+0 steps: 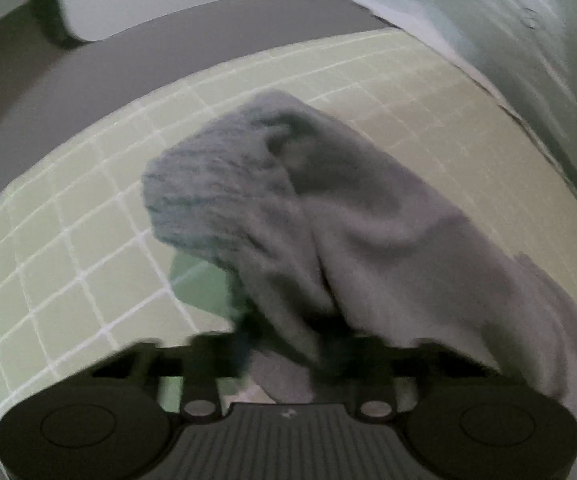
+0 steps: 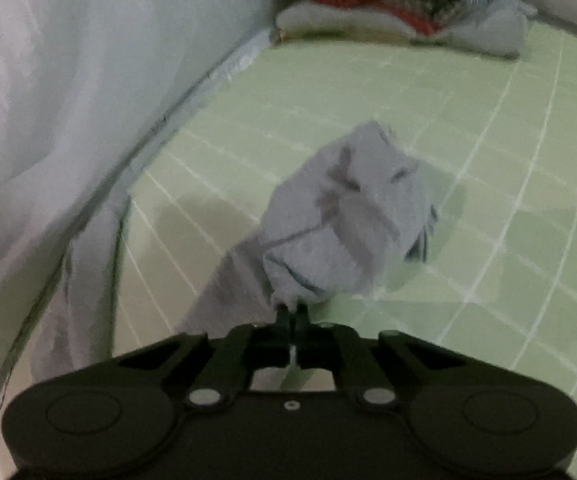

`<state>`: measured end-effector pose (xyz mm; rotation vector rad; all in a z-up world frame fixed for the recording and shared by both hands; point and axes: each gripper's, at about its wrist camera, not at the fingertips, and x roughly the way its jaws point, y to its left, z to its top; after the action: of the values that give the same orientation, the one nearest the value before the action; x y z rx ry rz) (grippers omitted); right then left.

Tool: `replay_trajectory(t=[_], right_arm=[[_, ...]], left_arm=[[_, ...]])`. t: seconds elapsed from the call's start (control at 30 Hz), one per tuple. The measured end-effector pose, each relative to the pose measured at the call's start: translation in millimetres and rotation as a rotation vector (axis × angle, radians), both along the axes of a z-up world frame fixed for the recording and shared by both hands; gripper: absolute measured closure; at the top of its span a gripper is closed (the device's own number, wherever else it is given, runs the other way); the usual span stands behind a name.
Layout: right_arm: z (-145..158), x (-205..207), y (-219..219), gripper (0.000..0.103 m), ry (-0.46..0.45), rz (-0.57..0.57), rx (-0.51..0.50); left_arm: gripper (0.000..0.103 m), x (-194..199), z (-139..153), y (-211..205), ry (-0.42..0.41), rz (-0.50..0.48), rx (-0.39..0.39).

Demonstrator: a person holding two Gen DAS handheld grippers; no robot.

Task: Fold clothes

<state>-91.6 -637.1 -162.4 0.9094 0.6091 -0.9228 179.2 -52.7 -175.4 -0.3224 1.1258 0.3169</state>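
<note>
Garment: grey garment (image 1: 328, 216), bunched, centre of both views, lifted over the green grid mat (image 1: 68, 240); ribbed cuff at upper left of left view.
Left gripper (image 1: 284, 344): jaws hidden under the cloth; cannot tell whether they pinch it.
Right gripper (image 2: 293, 312): jaws pressed together, pinching a low edge of the garment.
Folded pile (image 2: 400, 16): top of right view, at mat's far edge.
White printed fabric (image 2: 68, 80): left side of right view.

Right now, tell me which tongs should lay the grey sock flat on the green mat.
Right. The right tongs pinch the grey sock by one tip, so it hangs free over bare green mat. The left tongs are buried in bunched fabric.
</note>
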Motion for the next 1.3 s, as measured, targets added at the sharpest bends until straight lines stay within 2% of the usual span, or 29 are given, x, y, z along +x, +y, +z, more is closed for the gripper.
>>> replay_trajectory(t=[0.17,0.3,0.37,0.43,0.47,0.53,0.57,0.6,0.67,0.77,0.83,0.9,1.1,1.23,1.3], right_arm=[[44.8,15.1,-11.7,0.101,-0.028,0.020,-0.125],[88.3,66.9,-18.9,0.101,-0.036,0.127,-0.284],[99.8,107.2,-17.7,0.101,-0.027,0.231,-0.345],[97.6,150.2,-15.4,0.100,0.010,0.354,-0.367],[94.4,167.7,-11.9,0.093,0.023,0.397,-0.374],[87.7,181.1,2.3,0.078,0.033,0.448,-0.382],[84.8,184.8,9.8,0.064,0.037,0.471,-0.385],[80.8,184.2,16.8,0.055,0.041,0.477,-0.392],[67.2,169.9,24.5,0.052,0.057,0.447,-0.368],[38.5,141.3,21.0,0.052,0.056,0.367,-0.198],[24.3,127.0,17.4,0.052,0.036,0.317,-0.108],[14.4,117.8,17.2,0.052,0.011,0.272,-0.052],[-10.6,112.6,9.6,0.054,-0.091,0.166,0.092],[-18.8,132.8,6.9,0.067,-0.017,0.149,0.042],[-21.1,134.7,1.6,0.085,0.001,0.118,0.028]], left_arm=[[0.101,6.9,39.0,6.4,-0.100,-0.031,0.092],[0.100,12.4,70.2,11.6,-0.181,-0.056,0.165],[0.100,15.1,85.8,14.2,-0.221,-0.068,0.202],[0.098,25.0,91.1,7.1,-0.250,-0.082,0.290],[0.094,28.6,91.3,6.0,-0.247,-0.076,0.293],[0.094,33.6,91.8,6.8,-0.234,-0.057,0.265],[0.089,32.8,92.2,6.5,-0.234,-0.058,0.250],[0.073,30.8,92.6,6.0,-0.237,-0.062,0.234],[0.056,29.7,88.7,-0.3,-0.218,-0.087,0.260],[0.055,25.5,70.0,-9.6,-0.139,-0.143,0.285],[0.055,21.5,59.1,-9.7,-0.096,-0.155,0.235],[0.052,20.3,49.8,-6.6,-0.062,-0.139,0.151],[0.044,18.9,24.2,0.8,-0.019,-0.047,-0.051],[0.044,19.4,8.8,5.9,0.001,0.022,-0.127],[0.044,21.9,5.0,6.3,0.006,0.037,-0.131]])
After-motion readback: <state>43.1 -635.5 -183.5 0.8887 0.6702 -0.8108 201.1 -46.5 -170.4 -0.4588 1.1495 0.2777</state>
